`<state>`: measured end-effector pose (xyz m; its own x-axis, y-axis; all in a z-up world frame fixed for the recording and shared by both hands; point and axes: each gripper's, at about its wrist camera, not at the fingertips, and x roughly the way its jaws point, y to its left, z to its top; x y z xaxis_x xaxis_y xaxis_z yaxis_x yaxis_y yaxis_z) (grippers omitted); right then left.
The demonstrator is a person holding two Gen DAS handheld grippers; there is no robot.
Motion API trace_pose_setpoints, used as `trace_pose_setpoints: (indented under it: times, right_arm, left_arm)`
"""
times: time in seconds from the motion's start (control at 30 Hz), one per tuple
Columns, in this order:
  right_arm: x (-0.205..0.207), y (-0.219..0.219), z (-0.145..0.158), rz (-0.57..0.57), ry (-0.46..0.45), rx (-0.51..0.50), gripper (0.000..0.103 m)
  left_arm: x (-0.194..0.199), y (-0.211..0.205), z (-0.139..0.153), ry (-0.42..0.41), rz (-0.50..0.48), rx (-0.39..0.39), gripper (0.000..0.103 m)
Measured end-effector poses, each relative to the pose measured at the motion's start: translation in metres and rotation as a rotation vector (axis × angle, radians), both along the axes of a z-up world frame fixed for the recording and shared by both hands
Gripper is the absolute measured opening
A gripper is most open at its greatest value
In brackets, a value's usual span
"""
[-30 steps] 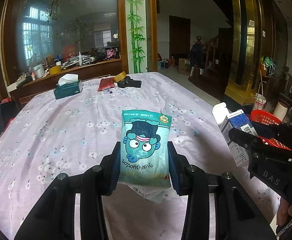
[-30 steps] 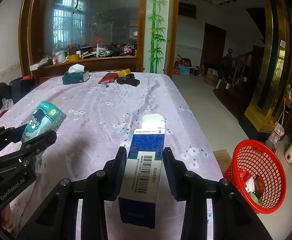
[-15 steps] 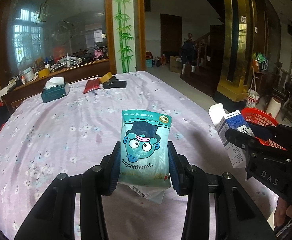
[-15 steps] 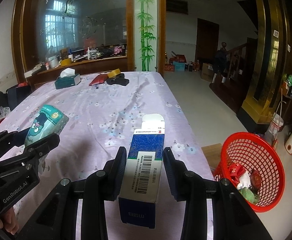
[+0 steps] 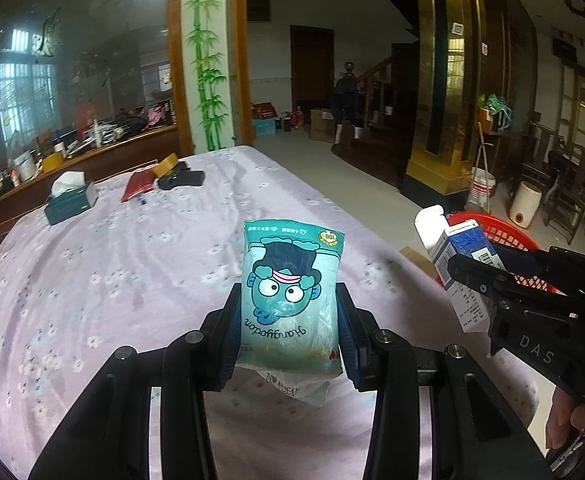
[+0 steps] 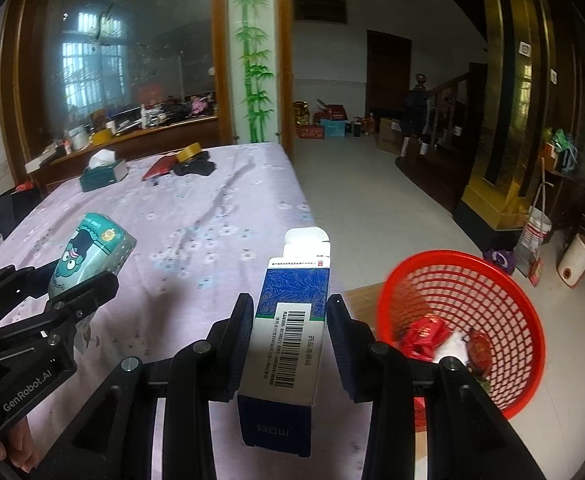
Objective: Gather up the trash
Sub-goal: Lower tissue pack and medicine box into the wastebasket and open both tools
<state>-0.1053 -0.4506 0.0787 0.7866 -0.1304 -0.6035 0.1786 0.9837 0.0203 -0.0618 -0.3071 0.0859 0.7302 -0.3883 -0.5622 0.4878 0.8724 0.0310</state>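
Note:
My left gripper (image 5: 288,320) is shut on a teal tissue packet (image 5: 290,292) with a cartoon face, held above the table's right side. In the right wrist view the same packet (image 6: 90,256) and left gripper (image 6: 66,280) show at the left. My right gripper (image 6: 288,328) is shut on a blue and white carton (image 6: 290,320) with a barcode and an open top flap. From the left wrist camera that carton (image 5: 458,264) sticks out of the right gripper (image 5: 476,276) at the right edge. A red mesh basket (image 6: 504,292) with red wrappers inside stands on the floor just right of the carton.
The table (image 5: 112,264) wears a lilac flowered cloth. At its far end lie a green tissue box (image 5: 70,200), a red pouch (image 5: 138,184), a tape roll (image 5: 166,160) and a black object (image 5: 182,178). A cardboard piece (image 6: 362,296), a bucket (image 6: 536,228) and a paper roll (image 6: 576,256) sit on the floor.
Both grippers have swung to the right with their loads still held. The red basket has come nearer and larger in the right wrist view, and the table's far end has slid left.

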Motion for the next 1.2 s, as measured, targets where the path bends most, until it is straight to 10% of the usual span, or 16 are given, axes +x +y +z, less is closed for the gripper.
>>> trace_pose_setpoints:
  times: [1.2]
  right_arm:
    - [-0.037,-0.135,0.005,-0.199,0.001,0.082,0.041]
  left_arm:
    - [-0.002,-0.132,0.003,0.049,-0.234,0.003,0.040]
